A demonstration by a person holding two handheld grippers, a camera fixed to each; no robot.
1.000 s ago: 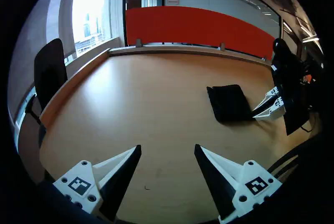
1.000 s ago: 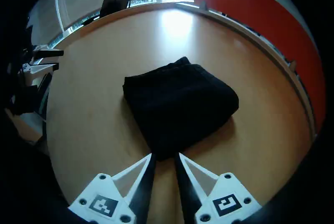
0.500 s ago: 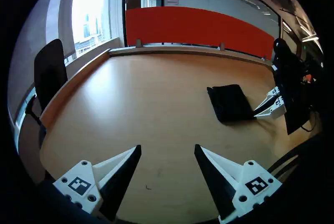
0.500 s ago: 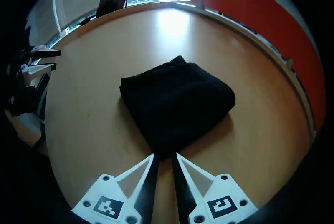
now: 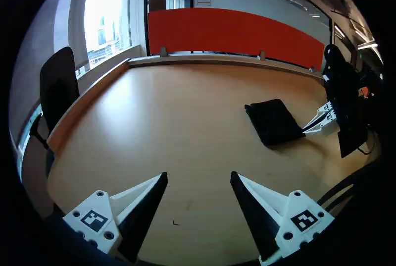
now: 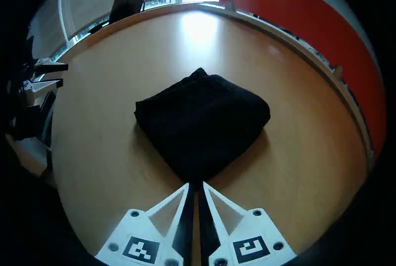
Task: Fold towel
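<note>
A black towel (image 6: 203,120), folded into a thick square, lies on the wooden table (image 6: 94,167). Its near corner sits between the tips of my right gripper (image 6: 196,186), whose fingers stand almost together and pinch that corner. In the left gripper view the same towel (image 5: 273,121) lies far right, with the right gripper (image 5: 304,129) touching its corner and a person's dark sleeve (image 5: 344,102) behind it. My left gripper (image 5: 198,182) hovers open above bare table (image 5: 173,117), well away from the towel. It also appears at the left edge of the right gripper view, left gripper (image 6: 58,74).
A red partition (image 5: 232,30) runs along the table's far edge. A black office chair (image 5: 58,85) stands by the window at the left. In the right gripper view the chair (image 6: 126,1) is at the top left and the partition (image 6: 307,23) on the right.
The right gripper's fingers have drawn together, from a clear gap to nearly touching on the towel's near corner. The left gripper has stayed still and open.
</note>
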